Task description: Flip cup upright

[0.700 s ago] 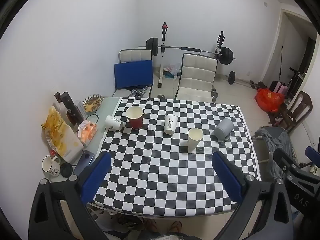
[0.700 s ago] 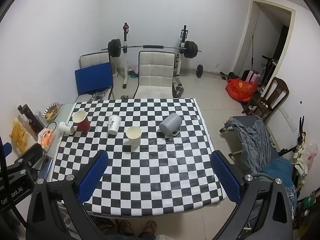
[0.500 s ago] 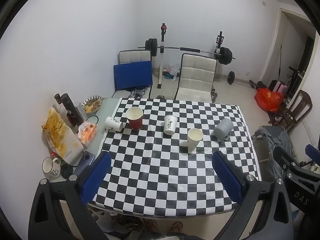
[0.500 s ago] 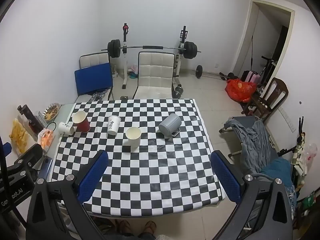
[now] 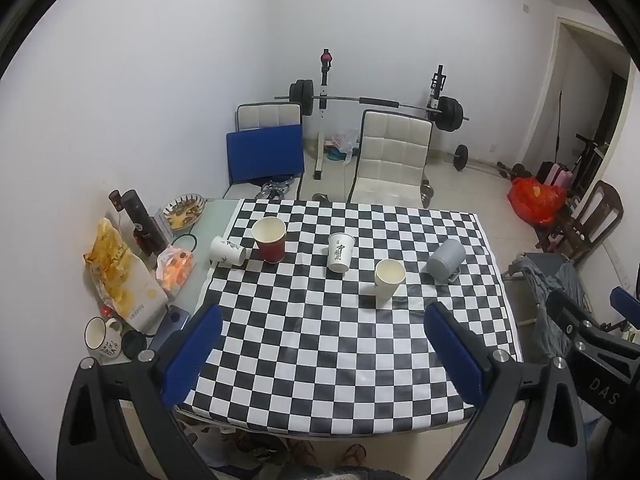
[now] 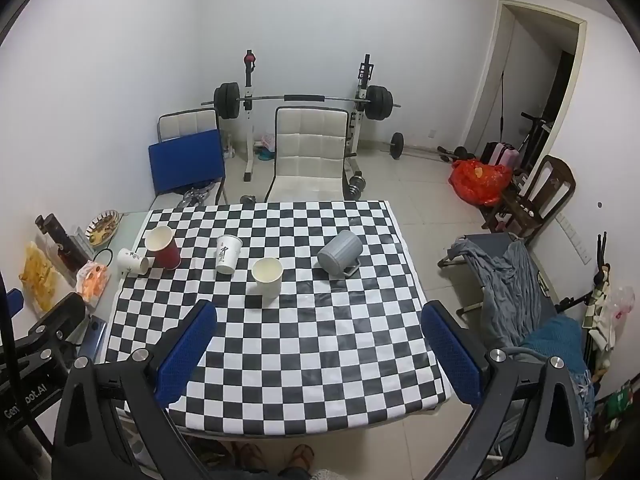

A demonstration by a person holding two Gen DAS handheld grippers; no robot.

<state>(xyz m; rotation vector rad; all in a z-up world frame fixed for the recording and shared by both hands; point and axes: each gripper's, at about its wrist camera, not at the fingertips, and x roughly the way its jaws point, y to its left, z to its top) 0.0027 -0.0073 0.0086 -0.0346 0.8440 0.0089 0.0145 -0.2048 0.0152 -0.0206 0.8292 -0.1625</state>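
A grey mug (image 5: 446, 259) (image 6: 340, 256) lies on its side at the right of the checkered table (image 5: 340, 344) (image 6: 304, 344). A white printed paper cup (image 5: 227, 251) (image 6: 133, 261) lies on its side at the table's left edge. A red cup (image 5: 270, 238) (image 6: 163, 247), a white printed cup (image 5: 340, 252) (image 6: 228, 253) and a plain cream cup (image 5: 389, 284) (image 6: 267, 283) stand upright. My left gripper (image 5: 324, 352) and my right gripper (image 6: 320, 354) are both open and empty, held high above the near side of the table.
Left of the cloth lie snack bags (image 5: 120, 276), a dark bottle (image 5: 142, 220), a bowl (image 5: 185, 209) and a white mug (image 5: 100, 334). Chairs (image 5: 390, 160) and a barbell rack (image 5: 372, 102) stand behind the table. A cot with grey cloth (image 6: 516, 280) stands to the right.
Both grippers have drifted slightly; the table sits a little lower in the views. Nothing on the table has moved.
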